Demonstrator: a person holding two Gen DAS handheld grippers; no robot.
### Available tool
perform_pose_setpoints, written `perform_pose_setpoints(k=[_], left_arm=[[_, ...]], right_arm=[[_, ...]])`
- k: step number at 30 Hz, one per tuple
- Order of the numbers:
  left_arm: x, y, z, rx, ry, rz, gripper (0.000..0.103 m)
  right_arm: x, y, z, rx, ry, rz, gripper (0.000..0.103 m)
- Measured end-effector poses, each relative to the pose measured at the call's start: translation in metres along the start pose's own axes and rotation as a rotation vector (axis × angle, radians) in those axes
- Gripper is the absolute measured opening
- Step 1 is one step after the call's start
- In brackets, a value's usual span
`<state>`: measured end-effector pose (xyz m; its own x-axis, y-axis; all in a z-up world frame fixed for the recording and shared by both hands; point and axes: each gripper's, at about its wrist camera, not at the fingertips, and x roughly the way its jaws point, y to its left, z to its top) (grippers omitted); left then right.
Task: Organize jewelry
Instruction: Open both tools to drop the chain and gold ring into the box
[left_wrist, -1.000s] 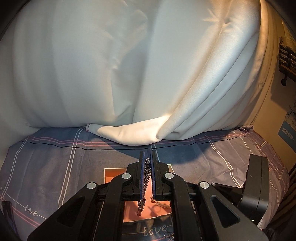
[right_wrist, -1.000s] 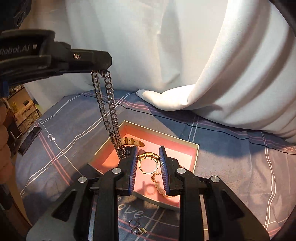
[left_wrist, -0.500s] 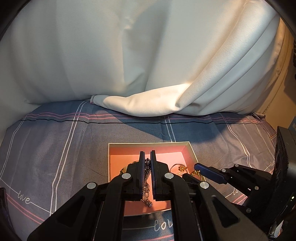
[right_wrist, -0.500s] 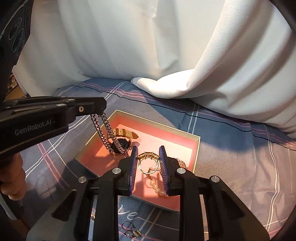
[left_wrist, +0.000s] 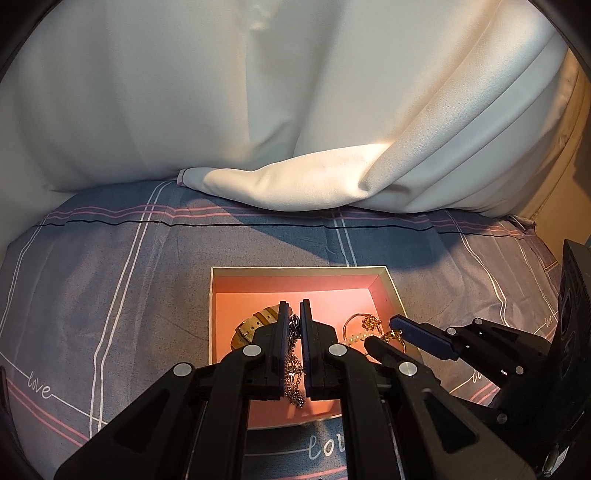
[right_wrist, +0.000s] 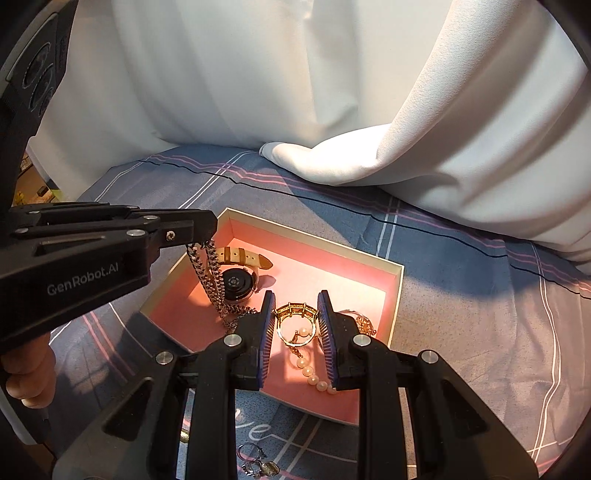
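Observation:
A cream box (right_wrist: 314, 240) with a pink lining lies open on the checked bedsheet. My left gripper (right_wrist: 199, 229) is shut on a silver chain (right_wrist: 207, 273), which hangs from its tips with the lower end lying in the box beside a dark-faced watch (right_wrist: 238, 282) on a tan strap. In the left wrist view the chain (left_wrist: 293, 369) sits between the closed pads of the left gripper (left_wrist: 294, 306) over the box (left_wrist: 295, 271). My right gripper (right_wrist: 295, 321) is shut on a gold ring (right_wrist: 295, 308) just above the lining, over a pearl bracelet (right_wrist: 314, 373).
A white curtain (right_wrist: 332, 92) drapes onto the sheet behind the box. Small silver rings (right_wrist: 255, 461) lie on the sheet in front of the box. A person's hand (right_wrist: 26, 373) holds the left gripper at the left edge. More gold jewelry (left_wrist: 371, 323) lies in the box's right part.
The left gripper has come down with the chain, whose lower end now rests in the box by the watch. The right gripper has stayed over the box with the ring.

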<state>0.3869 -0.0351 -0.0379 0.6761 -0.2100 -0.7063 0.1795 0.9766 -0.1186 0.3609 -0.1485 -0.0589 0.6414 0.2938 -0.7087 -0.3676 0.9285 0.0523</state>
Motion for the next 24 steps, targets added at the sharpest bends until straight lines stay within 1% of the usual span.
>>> perform_pose_setpoints(k=[8,11,12,13,14,15,16,17,18,21,24], left_arm=[[0.009,-0.003,-0.002,0.003,0.02,0.0,0.006],[0.014,-0.004,-0.002,0.006,0.035,0.0,0.006],[0.016,-0.005,-0.002,0.009,0.049,-0.009,0.006],[0.019,-0.006,-0.002,0.013,0.074,-0.025,0.009],[0.021,-0.007,-0.002,0.016,0.092,-0.024,0.014],[0.021,-0.007,-0.003,0.016,0.094,-0.004,0.042],[0.019,-0.007,-0.003,0.013,0.076,0.014,0.076],[0.013,-0.005,-0.004,0.004,0.039,0.026,0.082],[0.007,-0.003,-0.005,0.0,0.016,0.028,0.082],[-0.009,0.001,-0.013,-0.016,-0.002,-0.003,0.082],[-0.022,0.006,-0.032,-0.032,-0.008,-0.015,0.082]], right_arm=[[0.006,-0.004,-0.003,0.01,0.022,-0.007,0.024],[0.009,-0.005,-0.005,0.008,0.052,-0.015,0.024],[0.011,-0.005,-0.006,0.002,0.07,-0.02,0.028],[0.012,-0.004,-0.007,-0.005,0.081,-0.035,0.045],[0.01,-0.003,-0.009,-0.012,0.077,-0.06,0.059],[0.007,-0.001,-0.011,-0.021,0.064,-0.084,0.08],[0.004,0.001,-0.013,-0.03,0.055,-0.094,0.082],[0.002,0.001,-0.016,-0.035,0.053,-0.102,0.082],[-0.002,0.001,-0.019,-0.033,0.052,-0.109,0.082],[-0.014,-0.002,-0.034,-0.009,0.036,-0.106,0.082],[-0.024,-0.008,-0.055,0.021,0.037,-0.094,0.082]])
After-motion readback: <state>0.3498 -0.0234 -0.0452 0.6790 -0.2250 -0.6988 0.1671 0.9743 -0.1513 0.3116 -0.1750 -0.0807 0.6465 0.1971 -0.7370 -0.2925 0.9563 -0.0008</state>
